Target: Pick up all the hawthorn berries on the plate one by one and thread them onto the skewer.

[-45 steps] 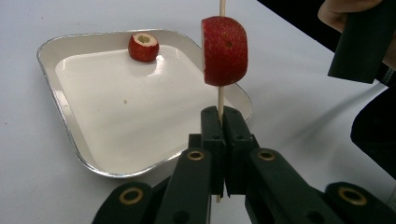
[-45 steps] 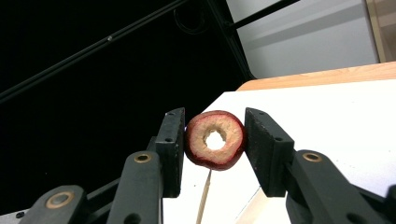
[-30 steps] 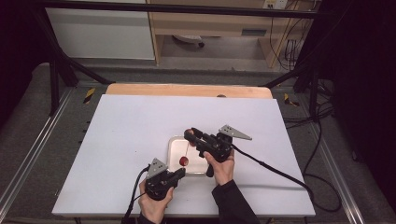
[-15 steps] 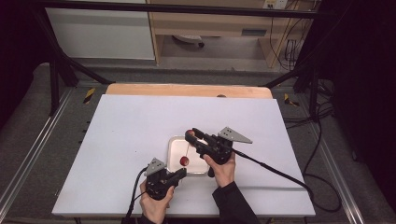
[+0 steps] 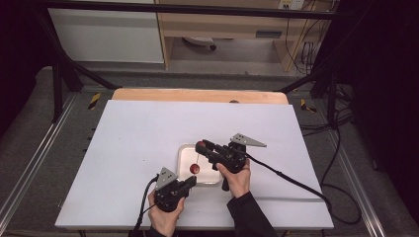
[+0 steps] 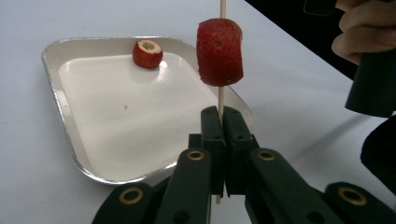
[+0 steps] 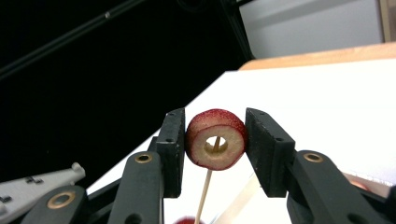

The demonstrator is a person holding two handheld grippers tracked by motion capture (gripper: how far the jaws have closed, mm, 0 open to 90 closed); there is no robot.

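Left gripper point(image 6: 223, 122): jaws fully together, clamped on a thin wooden skewer point(image 6: 221, 99) that stands upright between them. In the high view this gripper point(image 5: 191, 180) sits at the near edge of the tray point(image 5: 184, 154), held in the person's left hand point(image 5: 165, 217).

A strawberry piece point(image 6: 219, 52) is threaded on the skewer above the left jaws, clear of them. It is a red, roughly cylindrical chunk with seeded skin and a cut top face. The skewer's upper end runs out of the left gripper view; its lower end is hidden behind the jaws.

Right gripper point(image 7: 215, 144): jaws partly closed, holding a second strawberry piece point(image 7: 215, 139) between them. The left pad touches it; contact at the right pad is hard to confirm. This piece is a ring: red rim, pale flesh, a hollow centre. The skewer point(image 7: 205, 186) rises from below to it and its tip shows inside the hollow. In the high view the right gripper point(image 5: 201, 146) hangs over the tray, held in the right hand point(image 5: 236, 177), the piece at its tip.

A third piece, a strawberry end point(image 6: 147, 53), lies on the far part of the tray, cut face up. The tray is a shallow, pale, silver-rimmed dish on a white table point(image 5: 138, 133). Its near corner is hidden by the left gripper's body.
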